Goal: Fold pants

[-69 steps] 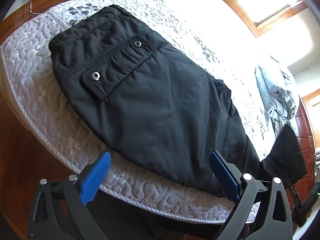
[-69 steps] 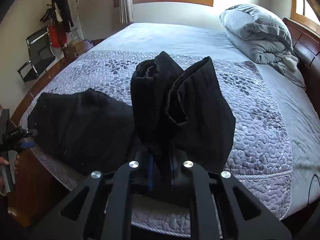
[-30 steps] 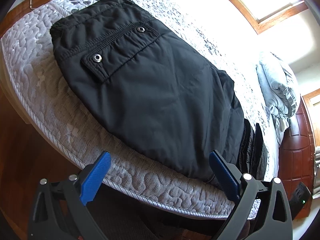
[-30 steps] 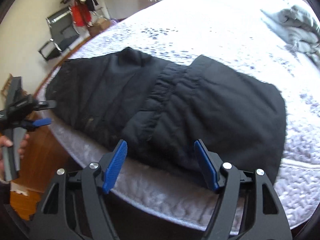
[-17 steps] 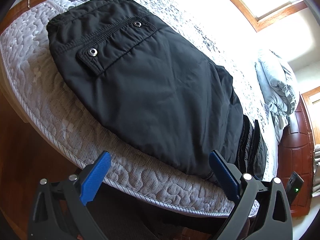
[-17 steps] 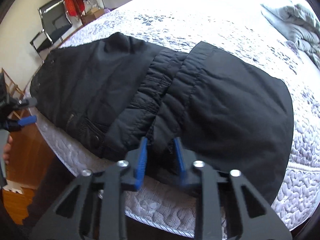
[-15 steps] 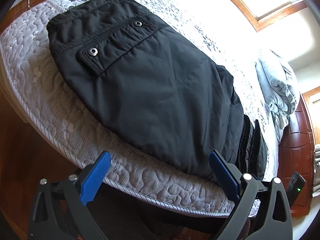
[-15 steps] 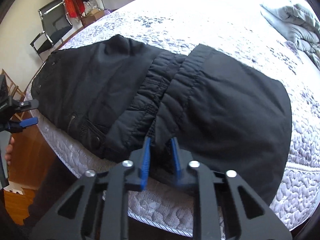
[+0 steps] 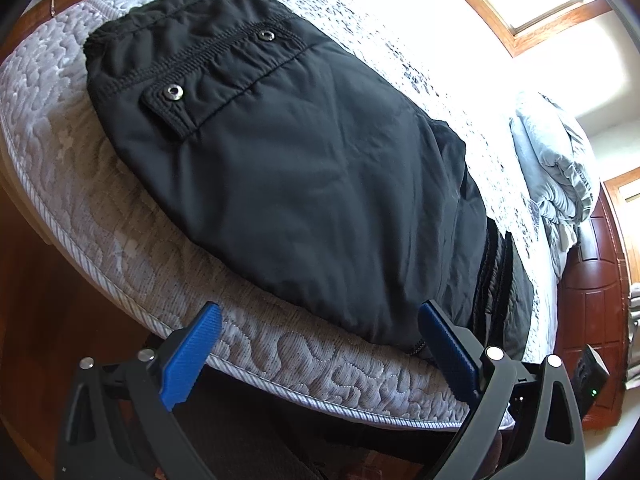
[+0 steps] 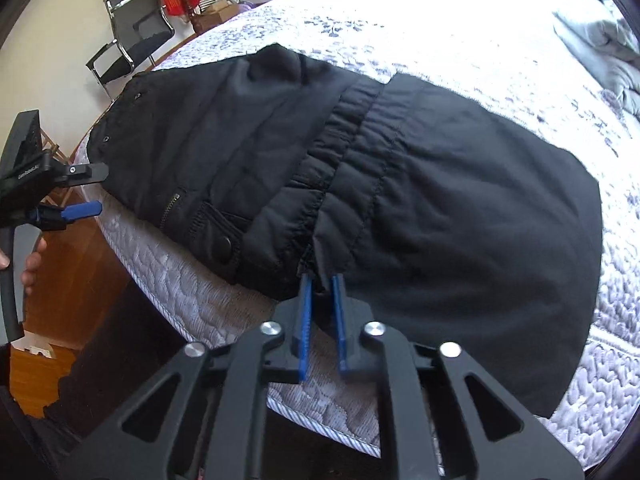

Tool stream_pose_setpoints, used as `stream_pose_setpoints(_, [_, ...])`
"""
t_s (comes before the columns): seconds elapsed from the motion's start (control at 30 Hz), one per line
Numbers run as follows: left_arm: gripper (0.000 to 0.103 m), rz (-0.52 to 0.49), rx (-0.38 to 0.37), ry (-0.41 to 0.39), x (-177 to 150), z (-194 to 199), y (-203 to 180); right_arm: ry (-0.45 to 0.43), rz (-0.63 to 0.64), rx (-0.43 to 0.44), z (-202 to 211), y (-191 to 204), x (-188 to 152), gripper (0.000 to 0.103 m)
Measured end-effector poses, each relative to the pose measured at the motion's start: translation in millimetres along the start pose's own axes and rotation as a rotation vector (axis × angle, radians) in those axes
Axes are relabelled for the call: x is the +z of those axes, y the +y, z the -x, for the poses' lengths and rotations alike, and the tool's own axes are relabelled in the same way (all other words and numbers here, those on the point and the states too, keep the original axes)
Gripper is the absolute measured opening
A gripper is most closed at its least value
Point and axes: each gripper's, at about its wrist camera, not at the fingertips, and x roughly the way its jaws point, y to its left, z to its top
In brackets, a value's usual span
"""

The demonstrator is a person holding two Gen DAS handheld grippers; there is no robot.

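Right wrist view: one pair of black pants (image 10: 400, 184) lies flat along the near edge of the bed (image 10: 460, 28), legs folded back so two gathered cuffs meet mid-garment. Right gripper (image 10: 320, 280) sits at that seam on the near edge; its blue pads are almost together and opening slightly, with a pinch of dark cloth between the tips. Whether the pads press on it, can't tell. Left gripper (image 10: 86, 190) shows at far left, jaws wide apart, nothing between them, a hand (image 10: 32, 264) on its handle. One chair (image 10: 132, 40) and a red item by the wall behind.

Bed top is a grey-white quilted cover, brown wood floor below.

Left wrist view: same pants (image 9: 288, 168), seen from the waist end. Two metal snaps (image 9: 175, 91) on a pocket flap, hidden detail in the other view. Left gripper (image 9: 320, 332) is spread wide over the mattress edge, not touching cloth. One crumpled grey duvet (image 9: 556, 176) far right, one wood-framed window (image 9: 532, 20) above, wooden headboard (image 9: 596, 280) beyond.
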Motion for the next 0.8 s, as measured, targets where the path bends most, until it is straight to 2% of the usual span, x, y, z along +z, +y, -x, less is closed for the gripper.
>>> stream_pose_setpoints(0.07, [0.099, 0.006, 0.0, -0.004, 1, 1, 2, -0.001, -0.016, 0.03, 4, -2, 0, 0.027])
stream_pose_setpoints(0.1, [0.099, 0.012, 0.001, -0.007, 1, 2, 3, -0.004, -0.026, 0.038, 6, -2, -1, 0.044])
stream_pose_setpoints(0.13, [0.099, 0.018, 0.002, -0.009, 2, 2, 5, -0.016, -0.033, 0.047, 12, -3, -2, 0.047])
stream_pose_setpoints(0.2, [0.099, 0.031, 0.004, -0.016, 5, 4, 9, -0.054, -0.051, 0.067, 26, -8, -4, 0.047])
stream_pose_setpoints(0.3, [0.099, 0.052, 0.006, -0.026, 10, 5, 16, -0.107, -0.126, 0.087, 48, -27, -8, 0.056])
stream_pose_setpoints(0.47, [0.099, 0.125, -0.005, -0.059, 24, 10, 36, -0.18, -0.274, 0.014, 82, -83, -25, 0.063])
stream_pose_setpoints(0.6, [0.099, 0.224, -0.07, -0.098, 39, 16, 62, -0.206, -0.385, -0.091, 101, -128, -48, 0.078])
stream_pose_setpoints(0.7, [0.099, 0.296, -0.132, -0.126, 54, 19, 81, -0.221, -0.476, -0.128, 108, -155, -68, 0.083])
stream_pose_setpoints(0.8, [0.099, 0.337, -0.204, -0.156, 68, 20, 94, -0.218, -0.541, -0.155, 106, -174, -85, 0.084])
